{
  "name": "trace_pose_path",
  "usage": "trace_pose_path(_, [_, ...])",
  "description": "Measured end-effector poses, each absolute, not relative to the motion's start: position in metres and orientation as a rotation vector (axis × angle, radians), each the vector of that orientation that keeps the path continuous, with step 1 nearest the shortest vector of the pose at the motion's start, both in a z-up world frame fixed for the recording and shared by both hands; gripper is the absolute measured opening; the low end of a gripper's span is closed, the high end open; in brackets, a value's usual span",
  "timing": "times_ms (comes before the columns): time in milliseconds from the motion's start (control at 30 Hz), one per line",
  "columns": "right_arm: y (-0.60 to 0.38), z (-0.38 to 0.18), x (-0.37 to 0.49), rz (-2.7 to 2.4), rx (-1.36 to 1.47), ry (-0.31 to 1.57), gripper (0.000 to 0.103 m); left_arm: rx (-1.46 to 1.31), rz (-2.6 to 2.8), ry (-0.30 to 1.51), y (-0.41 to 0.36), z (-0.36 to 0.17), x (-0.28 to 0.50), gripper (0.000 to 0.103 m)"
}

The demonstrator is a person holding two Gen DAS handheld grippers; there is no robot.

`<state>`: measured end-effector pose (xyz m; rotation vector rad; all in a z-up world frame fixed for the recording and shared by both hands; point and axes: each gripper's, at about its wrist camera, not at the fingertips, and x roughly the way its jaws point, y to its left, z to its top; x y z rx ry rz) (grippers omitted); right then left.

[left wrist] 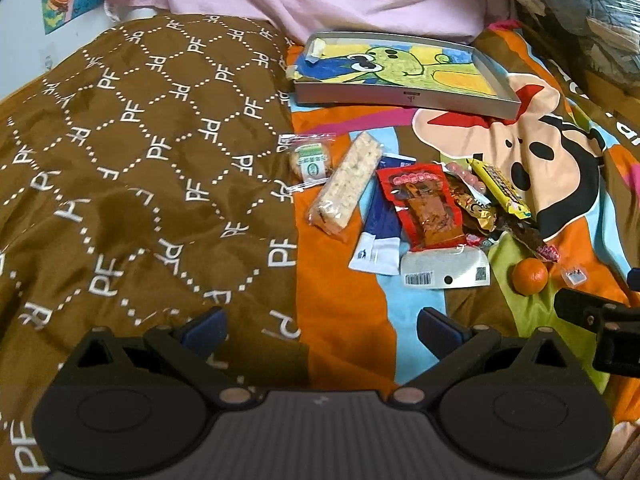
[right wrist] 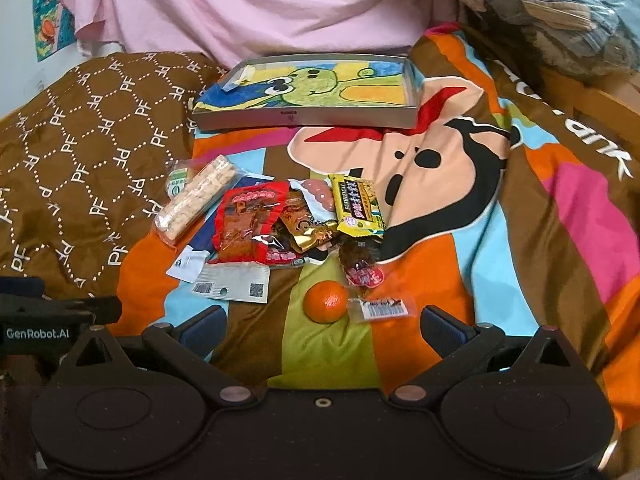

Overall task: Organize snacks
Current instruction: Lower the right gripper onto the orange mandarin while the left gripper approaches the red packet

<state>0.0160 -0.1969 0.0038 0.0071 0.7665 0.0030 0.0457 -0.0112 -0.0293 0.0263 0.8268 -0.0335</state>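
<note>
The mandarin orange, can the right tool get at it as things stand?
Probably yes: the mandarin orange lies on the bedspread ahead of the open right tool, nothing on it; a small clear packet lies beside it.

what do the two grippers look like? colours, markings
Both alike: matte black bodies with round hubs, copper-coloured pivot pins, blue pads on the jaws. Left gripper has a ribbed grey centre plate; the right gripper view shows its white "GenRobot.AI" label. No cables or sleeves visible.

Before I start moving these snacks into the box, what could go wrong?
1. The tangerine sits loose on the soft, wrinkled bedspread just ahead of the open right hand-held gripper; a nudge could roll it away.
2. The red packet, gold wrapper and yellow packet overlap, so grabbing one may drag the others.
3. The box lies on uneven bedding and may tip when loaded.
</note>
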Motion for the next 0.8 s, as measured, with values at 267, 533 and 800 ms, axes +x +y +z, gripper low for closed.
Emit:
trace_pose_path(267, [-0.219, 0.005, 0.041, 0.114, -0.042, 0.76, 0.102, 0.025, -0.092, 0.846, -0.024, -0.036, 0.068, 0.103])
trace_pose_path(533, [-0.235, -0.01, 0.07, 0.193, -0.062, 0.791, 0.102, 0.035, -0.154, 0.868, -0.038, -0.05, 0.093, 0.103])
trace_pose_path(800, [-0.217, -0.028, 0.064, 0.268, -0.213, 0.782, 0.099, 0.036, -0.19, 0.861, -0.048, -0.05, 0.125, 0.103])
